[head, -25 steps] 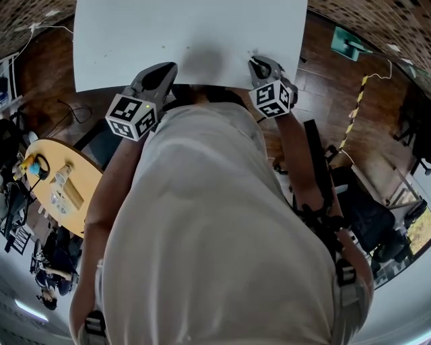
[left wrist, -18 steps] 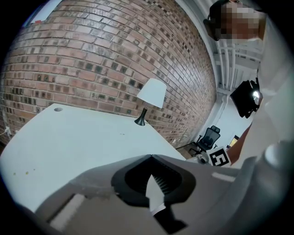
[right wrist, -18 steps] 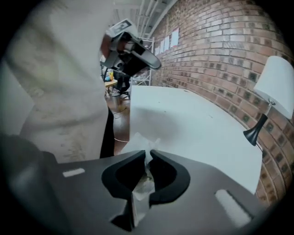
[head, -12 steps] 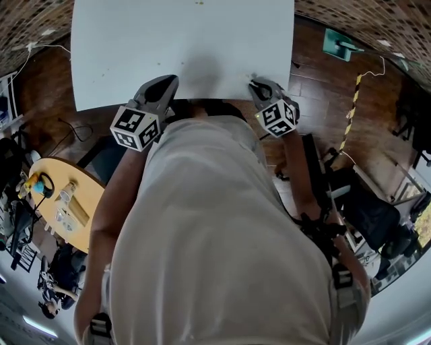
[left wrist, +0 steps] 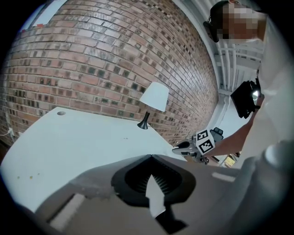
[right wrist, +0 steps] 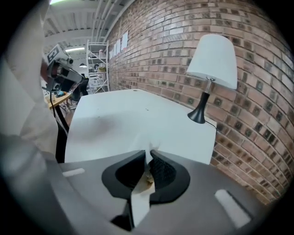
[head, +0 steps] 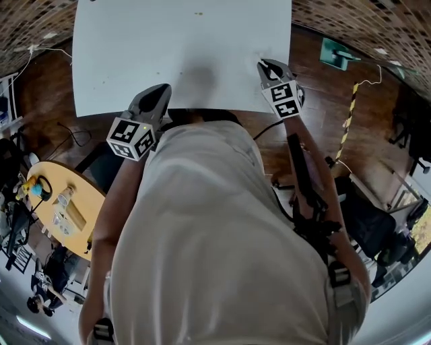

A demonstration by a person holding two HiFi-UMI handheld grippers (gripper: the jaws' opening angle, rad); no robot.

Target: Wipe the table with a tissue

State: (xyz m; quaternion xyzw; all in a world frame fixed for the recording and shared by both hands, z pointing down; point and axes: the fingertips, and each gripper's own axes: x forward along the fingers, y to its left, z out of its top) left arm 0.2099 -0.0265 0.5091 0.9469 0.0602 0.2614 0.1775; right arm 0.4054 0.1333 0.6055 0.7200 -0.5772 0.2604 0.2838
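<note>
The white table (head: 182,40) fills the top of the head view. My right gripper (head: 261,63) reaches over the table's near right part, close to the right edge, and is shut on a white tissue (right wrist: 150,148). A crumpled bit of tissue pokes out past the tips, and a brownish stain shows between the pads. My left gripper (head: 163,87) hovers at the table's near edge, left of my body. In the left gripper view, the left gripper (left wrist: 150,157) has its tips together and nothing sticks out. A few small specks (head: 198,13) lie on the far part of the table.
A white-shaded lamp (right wrist: 212,64) on a black stand sits at the table's far corner by the brick wall (left wrist: 92,59). A round wooden table (head: 57,192) with clutter stands at lower left. Chairs, cables and a teal object (head: 335,50) lie on the wood floor at right.
My right gripper has moved farther onto the table with the tissue, rolling a little, and now sits nearer the right edge. The left gripper has stayed almost still.
</note>
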